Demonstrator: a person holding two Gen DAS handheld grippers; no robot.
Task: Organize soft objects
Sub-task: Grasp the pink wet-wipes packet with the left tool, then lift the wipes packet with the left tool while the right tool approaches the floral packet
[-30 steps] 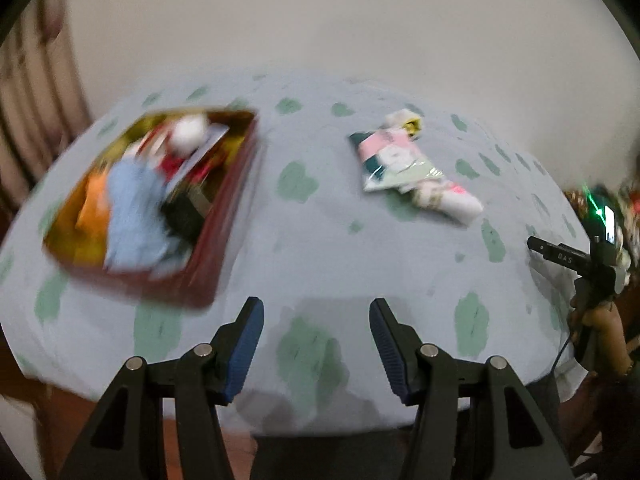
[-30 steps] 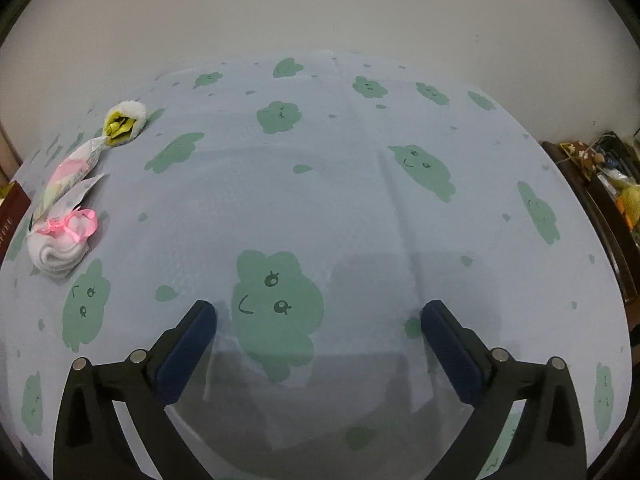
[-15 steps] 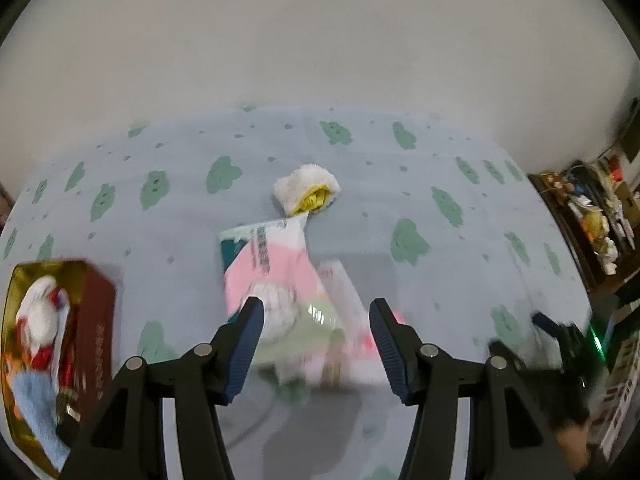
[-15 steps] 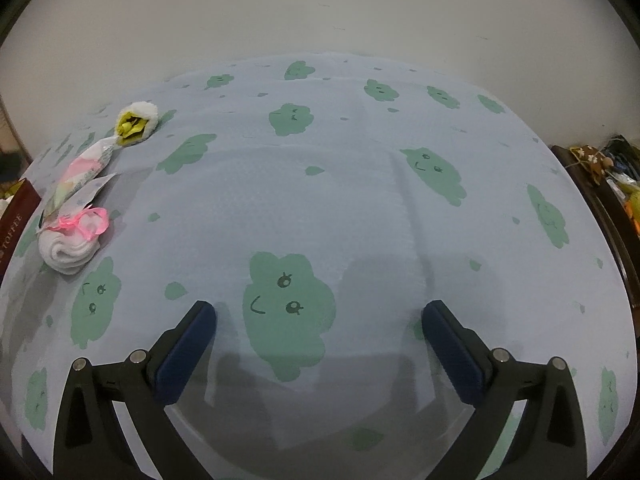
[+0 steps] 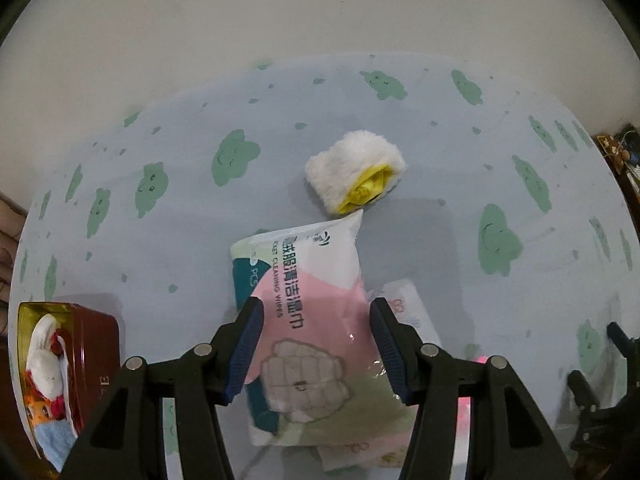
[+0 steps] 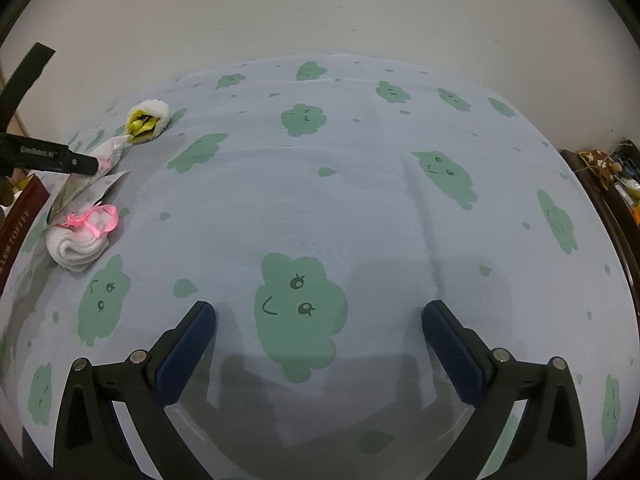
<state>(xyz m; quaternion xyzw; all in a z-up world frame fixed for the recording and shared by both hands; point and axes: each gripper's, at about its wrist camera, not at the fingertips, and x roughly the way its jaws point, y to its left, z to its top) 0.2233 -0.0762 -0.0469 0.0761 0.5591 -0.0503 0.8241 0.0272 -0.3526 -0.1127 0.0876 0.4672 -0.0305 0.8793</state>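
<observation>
Cloud-printed cloth covers the table, where the left tongs hover apart over the wipes pack, likely soft and slippery, best pinched across its sides, while the right tongs gape empty.

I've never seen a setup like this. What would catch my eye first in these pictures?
Probably the pink and white pack of wipes lying on the blue cloth with green clouds, framed between the open blue-padded fingers of the left gripper. Just beyond its far corner sits a fluffy white roll with a yellow middle. At the left edge, a red tin holds more soft things.
</observation>
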